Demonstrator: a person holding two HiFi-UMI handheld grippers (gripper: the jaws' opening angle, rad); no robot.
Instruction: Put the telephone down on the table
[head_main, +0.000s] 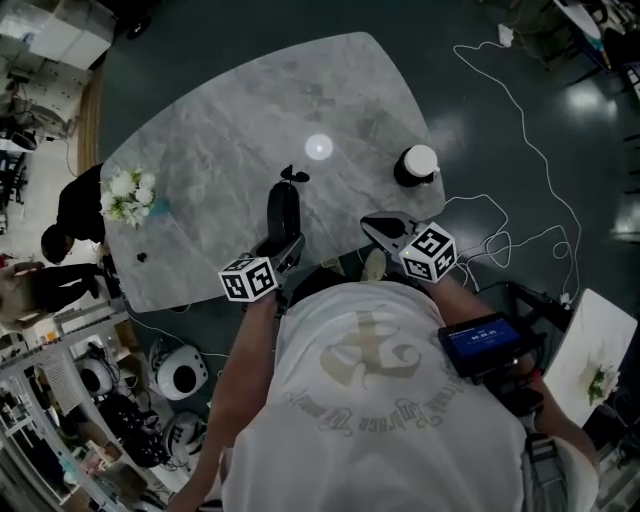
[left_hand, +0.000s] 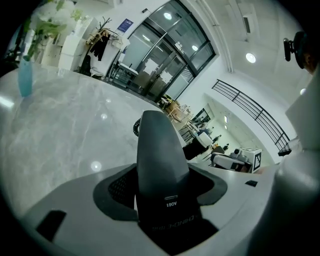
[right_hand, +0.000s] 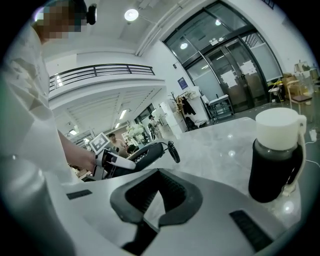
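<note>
My left gripper (head_main: 284, 244) (left_hand: 162, 182) has its jaws spread wide and clamped on the near end of the telephone (head_main: 284, 210) (left_hand: 159, 145). It is a black handset that sticks out ahead of me towards 12 o'clock. A short curl of cord (head_main: 295, 177) (right_hand: 173, 151) hangs off its far end. The telephone is over the bench (head_main: 230, 130), close to the 6 o'clock edge and a little left of the middle. I cannot tell whether it touches the grey marbled top.

My right gripper (head_main: 378, 226) (right_hand: 159, 180) is at 3 o'clock from the telephone, near it but apart from it, and also by the 6 o'clock edge. Its jaws are drawn together at the tips and there is nothing between them.

A dark bottle (head_main: 416, 167) (right_hand: 276, 160) with a white cap stands upright on the bench at 1 o'clock from my right gripper, near the bench's 3 o'clock edge. White flowers (head_main: 127, 193) in a blue vase (left_hand: 25, 75) stand at the 9 o'clock edge, well apart from the telephone. A small dark thing (head_main: 141, 257), too small for me to name, lies at 6 o'clock from the flowers. A white cable (head_main: 520, 130) loops over the dark floor (head_main: 300, 20) off the bench's 3 o'clock side.
</note>
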